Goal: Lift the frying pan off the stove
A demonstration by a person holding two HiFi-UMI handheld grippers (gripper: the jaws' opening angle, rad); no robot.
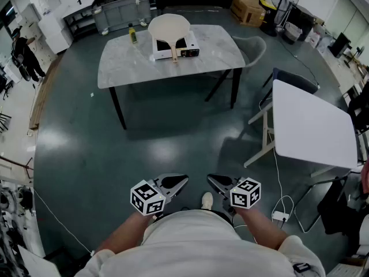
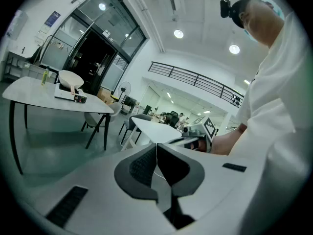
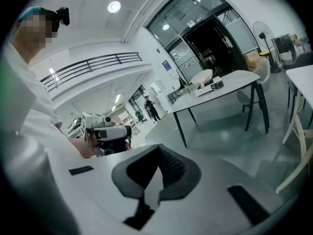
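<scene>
A cream frying pan (image 1: 168,27) with a wooden handle sits on a white portable stove (image 1: 188,49) on the grey marble table (image 1: 121,62) across the room. Both grippers are held close to the person's body, far from the table. The left gripper (image 1: 176,182) is shut and empty, and so is the right gripper (image 1: 216,182), with their tips facing each other. In the left gripper view, its jaws (image 2: 156,150) meet, and the pan (image 2: 70,77) is small at the far left. In the right gripper view, the jaws (image 3: 158,152) are pressed together with the pan (image 3: 202,76) in the distance.
A yellow-green bottle (image 1: 132,35) stands on the marble table beside the stove. A white folding table (image 1: 314,128) and a pale chair (image 1: 255,48) stand to the right. A power strip with a cable (image 1: 281,216) lies on the dark floor. A person (image 1: 23,51) stands at far left.
</scene>
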